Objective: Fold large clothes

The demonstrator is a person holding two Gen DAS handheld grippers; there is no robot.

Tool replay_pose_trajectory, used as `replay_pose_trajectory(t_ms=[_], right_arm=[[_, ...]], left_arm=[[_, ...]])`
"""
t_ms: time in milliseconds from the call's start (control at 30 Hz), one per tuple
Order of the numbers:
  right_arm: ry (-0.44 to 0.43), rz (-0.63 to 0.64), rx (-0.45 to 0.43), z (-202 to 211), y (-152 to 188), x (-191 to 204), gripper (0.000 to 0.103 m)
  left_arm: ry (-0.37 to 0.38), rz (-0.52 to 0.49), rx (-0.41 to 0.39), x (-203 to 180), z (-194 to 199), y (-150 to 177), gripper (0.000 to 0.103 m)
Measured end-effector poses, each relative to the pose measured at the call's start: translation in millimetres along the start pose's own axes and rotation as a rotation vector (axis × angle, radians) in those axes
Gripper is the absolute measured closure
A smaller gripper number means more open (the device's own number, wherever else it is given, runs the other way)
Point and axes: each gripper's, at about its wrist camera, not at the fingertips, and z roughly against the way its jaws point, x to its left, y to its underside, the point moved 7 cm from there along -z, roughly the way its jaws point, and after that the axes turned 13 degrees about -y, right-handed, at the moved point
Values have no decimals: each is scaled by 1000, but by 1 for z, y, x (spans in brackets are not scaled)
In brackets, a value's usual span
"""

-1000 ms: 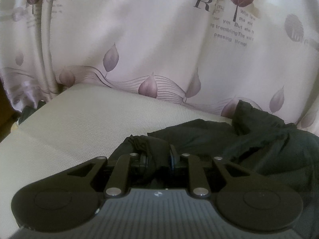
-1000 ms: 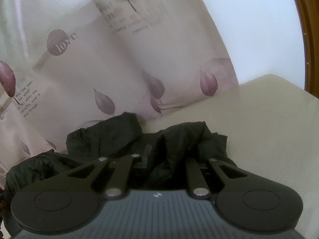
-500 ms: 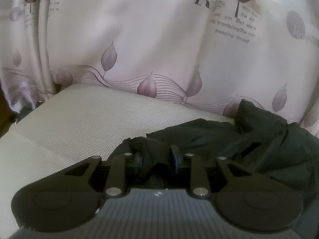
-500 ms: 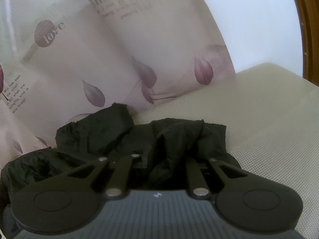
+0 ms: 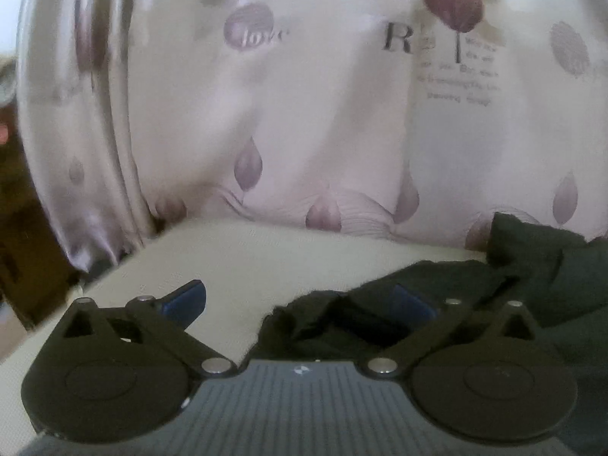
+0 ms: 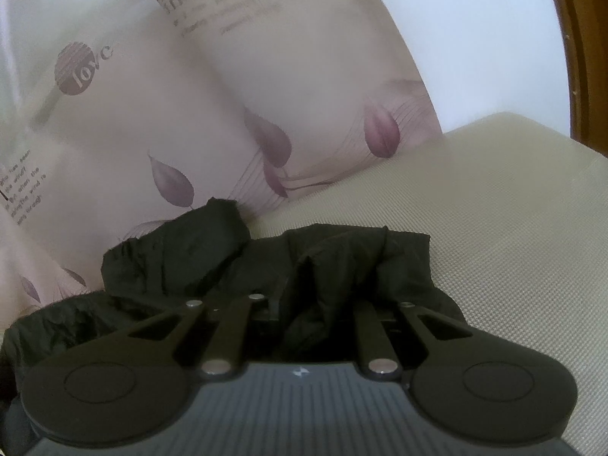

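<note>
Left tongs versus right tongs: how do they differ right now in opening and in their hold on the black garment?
The left tongs stand wide open, having just been opening, and the crumpled black fabric garment lies loose between their blue pads; the right tongs are nearly closed, pinching a bunched fold of it. The left tongs have bare beige woven cushion under one finger; the right sit over cloth. Both face the leaf-printed pink curtain.

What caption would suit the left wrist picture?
Left gripper, fingers just spread open, releases the dark garment onto the beige cushion.
</note>
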Motion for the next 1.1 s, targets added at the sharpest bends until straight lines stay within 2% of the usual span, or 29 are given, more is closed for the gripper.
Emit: replay_pose_trajectory(t_ms=[67, 233, 433, 533, 600, 633, 667, 700, 733, 900, 1000, 1100], right_arm=[[-14, -24, -19, 2, -1, -1, 86], [-51, -77, -91, 15, -7, 1, 82], [-70, -54, -160, 33, -16, 13, 79], [-87, -49, -166, 36, -20, 17, 74], [-108, -67, -171, 37, -22, 17, 67], [-120, -81, -166, 36, -23, 16, 52], [-139, -104, -146, 34, -23, 14, 29], [-159, -127, -120, 31, -23, 13, 21], [-166, -138, -106, 31, -22, 12, 19], [-129, 17, -92, 50, -29, 25, 19], [-124, 166, -129, 70, -32, 44, 19], [-131, 336, -116, 72, -26, 69, 27]], left_arm=[[16, -16, 5, -1, 0, 0, 0], [4, -30, -5, 1, 2, -1, 0], [-2, -49, -17, 0, 7, 0, 0], [0, -47, -11, 0, 8, 0, 0], [2, -43, -9, 0, 10, 0, 0], [3, -43, -8, 0, 10, 0, 0], [5, -43, -8, 0, 11, 0, 0], [7, -45, -8, 1, 12, 0, 0], [7, -47, -8, 1, 13, 0, 0], [26, -47, -3, 4, 20, -1, 0], [62, -51, 12, 2, 26, -1, 0], [101, -49, 32, -5, 31, -2, 2]])
